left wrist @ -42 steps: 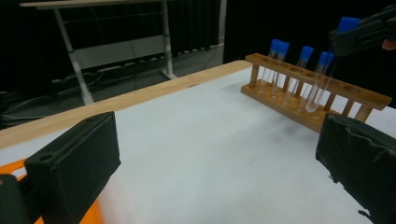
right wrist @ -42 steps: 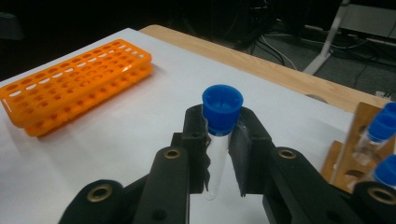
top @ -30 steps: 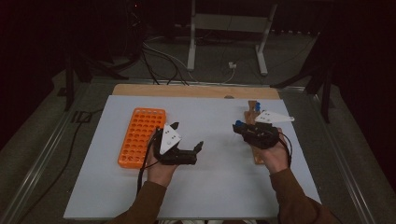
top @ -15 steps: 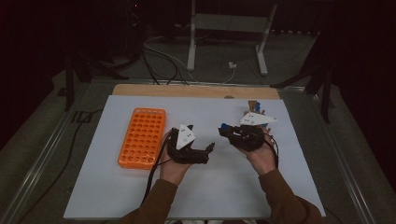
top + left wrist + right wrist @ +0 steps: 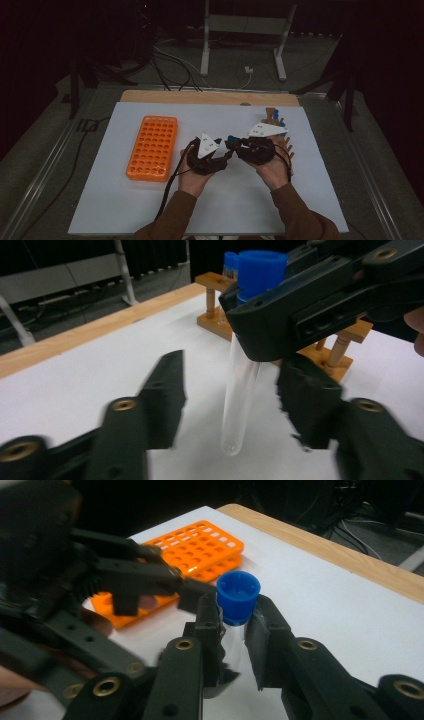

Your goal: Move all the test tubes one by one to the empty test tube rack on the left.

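A clear test tube with a blue cap hangs upright above the white mat, and my right gripper is shut on it just below the cap. My left gripper is open, its jaws standing on either side of the tube's lower half without touching it. In the high view the two grippers meet tip to tip at the mat's middle, left gripper and right gripper, with the blue cap between them.
An orange tube rack with empty holes lies on the mat's left. A wooden rack holding blue-capped tubes stands behind my right hand. The white mat covers the table; a wooden strip runs along its far edge.
My right gripper has carried the tube leftward from the wooden rack to the mat's middle. My left gripper has moved right to meet it, its jaws now around the tube.
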### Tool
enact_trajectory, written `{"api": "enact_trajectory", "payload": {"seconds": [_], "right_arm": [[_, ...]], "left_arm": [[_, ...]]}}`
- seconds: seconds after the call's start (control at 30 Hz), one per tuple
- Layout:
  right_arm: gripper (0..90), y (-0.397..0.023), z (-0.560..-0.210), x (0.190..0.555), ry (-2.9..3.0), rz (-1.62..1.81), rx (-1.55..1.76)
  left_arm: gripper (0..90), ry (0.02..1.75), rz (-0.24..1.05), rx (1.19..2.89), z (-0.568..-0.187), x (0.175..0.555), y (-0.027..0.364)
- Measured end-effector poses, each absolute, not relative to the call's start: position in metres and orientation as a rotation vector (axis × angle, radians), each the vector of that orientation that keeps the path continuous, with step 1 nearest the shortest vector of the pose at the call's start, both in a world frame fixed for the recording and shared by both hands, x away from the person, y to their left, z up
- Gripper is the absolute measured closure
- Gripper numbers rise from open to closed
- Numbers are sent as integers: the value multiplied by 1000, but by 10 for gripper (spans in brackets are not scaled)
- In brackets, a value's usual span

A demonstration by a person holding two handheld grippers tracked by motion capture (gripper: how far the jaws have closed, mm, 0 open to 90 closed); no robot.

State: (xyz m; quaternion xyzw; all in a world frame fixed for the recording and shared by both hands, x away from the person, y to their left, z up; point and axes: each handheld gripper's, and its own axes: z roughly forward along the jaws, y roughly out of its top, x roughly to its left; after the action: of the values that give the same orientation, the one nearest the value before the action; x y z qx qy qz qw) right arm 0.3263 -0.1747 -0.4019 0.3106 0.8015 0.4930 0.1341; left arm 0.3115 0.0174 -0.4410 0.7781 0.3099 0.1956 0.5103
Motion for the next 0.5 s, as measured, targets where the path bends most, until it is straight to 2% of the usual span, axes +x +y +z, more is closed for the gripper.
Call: {"api": "enact_trajectory", "payload": {"seconds": [0.1,0.27,0.4,0.5], "right_arm": [[769,-172,-402,326,2333,1443,897],[769,-172,-404,326,2347,1443,898],[763,-172,-405,326,2356,1447,903],[674,-176,-406,327,2346,1471,911]], "left_arm": [[638,732,452,1894,-443,313,16],[764,714,438,1892,-443,313,17],[776,706,433,1899,-444,313,17],[777,710,430,1901,-445,314,18]]}}
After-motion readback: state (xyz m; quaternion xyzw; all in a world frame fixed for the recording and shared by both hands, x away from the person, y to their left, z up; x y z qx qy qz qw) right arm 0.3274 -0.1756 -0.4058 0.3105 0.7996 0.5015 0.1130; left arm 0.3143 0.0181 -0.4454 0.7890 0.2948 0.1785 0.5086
